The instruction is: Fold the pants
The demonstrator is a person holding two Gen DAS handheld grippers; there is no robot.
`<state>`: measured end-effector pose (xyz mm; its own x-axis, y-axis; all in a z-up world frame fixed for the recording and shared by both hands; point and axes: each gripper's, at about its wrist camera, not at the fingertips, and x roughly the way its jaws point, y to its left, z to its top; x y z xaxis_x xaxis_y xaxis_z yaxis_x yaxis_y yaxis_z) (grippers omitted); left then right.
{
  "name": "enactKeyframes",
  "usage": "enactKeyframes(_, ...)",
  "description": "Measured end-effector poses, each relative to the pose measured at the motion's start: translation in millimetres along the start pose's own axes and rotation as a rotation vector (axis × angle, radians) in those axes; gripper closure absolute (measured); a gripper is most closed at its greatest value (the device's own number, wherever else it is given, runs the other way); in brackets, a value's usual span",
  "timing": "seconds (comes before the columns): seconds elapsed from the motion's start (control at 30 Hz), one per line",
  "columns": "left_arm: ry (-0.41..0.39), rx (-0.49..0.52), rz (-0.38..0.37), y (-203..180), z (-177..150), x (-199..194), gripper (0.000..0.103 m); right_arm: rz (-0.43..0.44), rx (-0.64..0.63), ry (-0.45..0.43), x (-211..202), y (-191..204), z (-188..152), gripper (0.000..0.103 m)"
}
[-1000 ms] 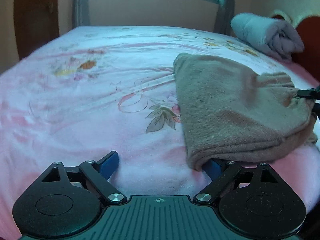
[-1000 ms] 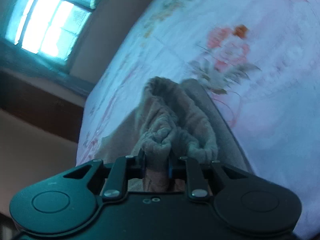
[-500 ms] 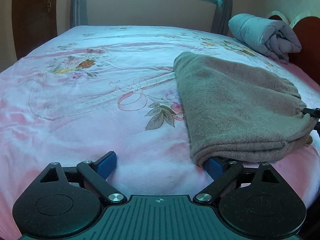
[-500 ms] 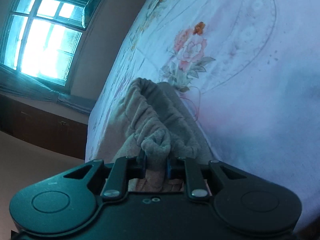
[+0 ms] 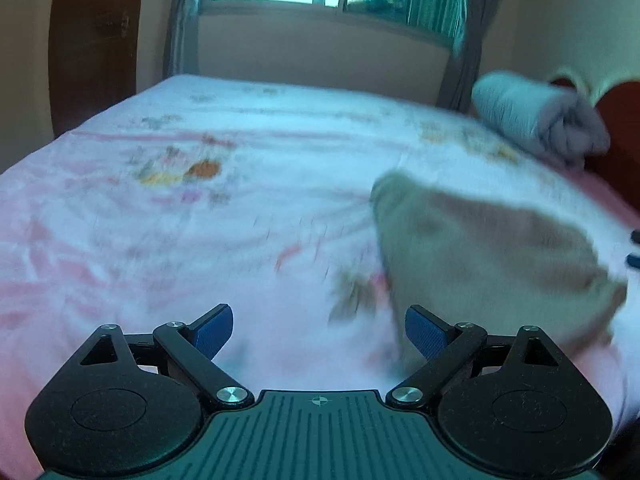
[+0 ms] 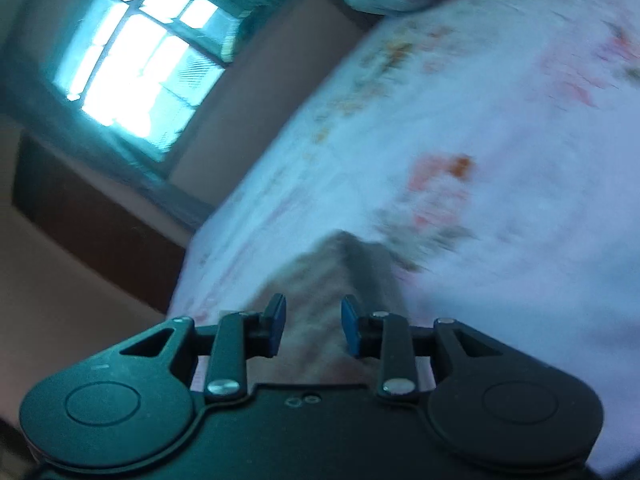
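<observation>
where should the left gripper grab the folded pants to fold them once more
Probably the near folded edge of the tan pants, low on the bed just ahead of the left gripper. It lies thick and raised, so the open gripper can come from the near side, one pad slid underneath. The view is blurred, so the edge is approximate.

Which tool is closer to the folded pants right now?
Right. The right tool sits directly over the pants, its jaws opening, pads clear of the cloth. The left tool stands wide open beside their near corner, mostly over bare bedsheet.
</observation>
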<state>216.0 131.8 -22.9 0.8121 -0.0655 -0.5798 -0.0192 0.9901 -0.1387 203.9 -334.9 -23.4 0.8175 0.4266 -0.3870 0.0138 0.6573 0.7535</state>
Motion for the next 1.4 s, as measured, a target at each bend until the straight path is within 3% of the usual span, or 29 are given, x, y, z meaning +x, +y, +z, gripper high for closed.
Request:
enactKeyframes(0.17,0.005,-0.023,-0.053,-24,34,33,0.01,0.045,-0.048,0.094,46,34,5,0.076)
enactKeyframes(0.27,0.022,-0.018,-0.075,-36,29,44,0.01,0.108,-0.037,0.168,78,51,2,0.073)
enactKeyframes(0.33,0.045,-0.011,-0.037,-40,15,45,0.01,0.144,-0.013,0.216,102,62,-3,0.072)
enactKeyframes(0.43,0.007,-0.071,0.036,-29,3,42,0.01,0.194,0.008,0.275,138,77,-15,0.071)
enactKeyframes(0.63,0.016,-0.163,0.185,5,17,61,0.01,0.264,0.121,0.344,189,86,-41,0.071)
enactKeyframes(0.67,0.023,-0.165,0.225,12,15,64,0.01,0.242,0.12,0.347,196,84,-45,0.074)
enactKeyframes(0.7,0.039,-0.167,0.268,19,11,69,0.01,0.157,0.105,0.339,201,80,-48,0.076)
enactKeyframes(0.73,0.086,-0.175,0.298,28,6,77,0.01,0.053,0.116,0.339,208,69,-50,0.093)
enactKeyframes(0.77,0.133,-0.196,0.297,38,-1,84,0.01,0.005,0.163,0.354,214,56,-52,0.103)
enactKeyframes(0.8,0.135,-0.203,0.267,45,-6,85,0.01,-0.007,0.21,0.372,218,43,-53,0.103)
enactKeyframes(0.87,0.117,-0.182,0.281,51,-5,79,0.01,0.028,0.234,0.384,213,38,-49,0.103)
enactKeyframes(0.93,0.081,-0.204,0.307,63,-2,71,0.01,0.066,0.186,0.324,198,51,-41,0.083)
enactKeyframes(1.07,0.062,-0.236,0.353,89,6,72,0.01,0.179,0.195,0.301,207,72,-35,0.083)
enactKeyframes(1.13,0.07,-0.25,0.374,103,10,73,0.01,0.165,0.193,0.315,224,76,-40,0.083)
enactKeyframes(1.23,0.112,-0.254,0.397,119,5,84,0.01,0.048,0.173,0.361,253,63,-50,0.103)
enactKeyframes(1.27,0.113,-0.258,0.391,122,2,86,0.009,0.024,0.17,0.367,253,57,-51,0.103)
enactKeyframes(1.33,0.107,-0.239,0.389,121,-1,87,0.007,0.056,0.193,0.364,245,55,-46,0.103)
enactKeyframes(1.37,0.107,-0.229,0.39,120,-3,88,0.006,0.058,0.186,0.327,234,57,-41,0.085)
enactKeyframes(1.4,0.104,-0.224,0.392,118,-4,88,0.006,0.081,0.168,0.27,219,58,-34,0.083)
